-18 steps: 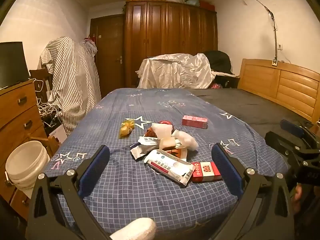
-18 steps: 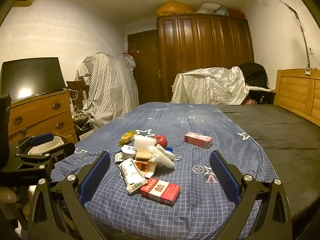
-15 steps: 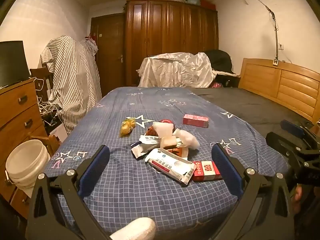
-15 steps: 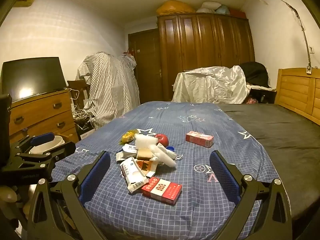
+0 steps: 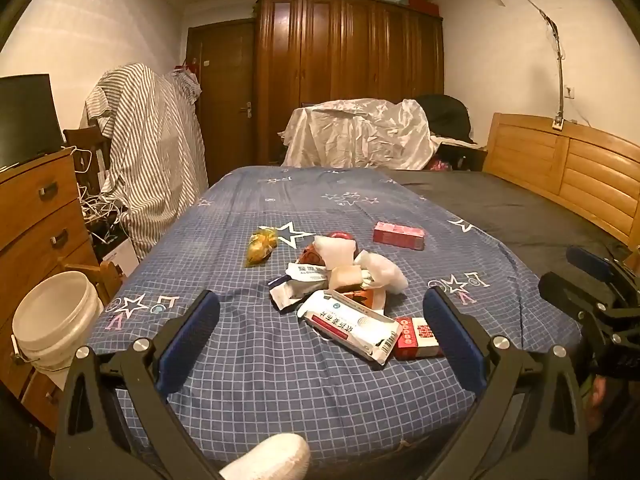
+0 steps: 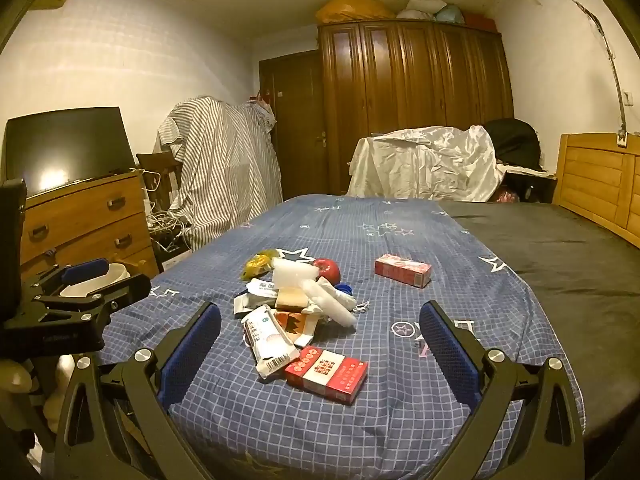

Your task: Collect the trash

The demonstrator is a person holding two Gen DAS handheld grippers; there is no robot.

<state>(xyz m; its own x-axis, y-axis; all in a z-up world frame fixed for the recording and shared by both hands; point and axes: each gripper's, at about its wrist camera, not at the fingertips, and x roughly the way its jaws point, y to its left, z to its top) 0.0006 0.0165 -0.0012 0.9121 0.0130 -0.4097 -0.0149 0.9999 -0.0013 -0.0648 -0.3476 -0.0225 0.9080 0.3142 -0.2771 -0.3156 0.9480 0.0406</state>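
Left wrist view: both my tools, left tool (image 5: pixel 320 336) and right tool (image 6: pixel 320 340), gape empty over the trash pile (image 5: pixel 340 280) on the bed (image 5: pixel 248 360), bucket (image 5: pixel 52 316) handy beside it, I guess for dumping.

The left gripper (image 5: pixel 320 330) is a black frame with 2 angular arms, each bearing a long blue pad (image 5: pixel 188 342) and round silver screws (image 5: pixel 141 345) at its joints. The right gripper (image 6: pixel 320 346) has the same build (black triangular struts, blue pads, silver screws). Small pale lettering marks the left gripper's black side, too small to read.
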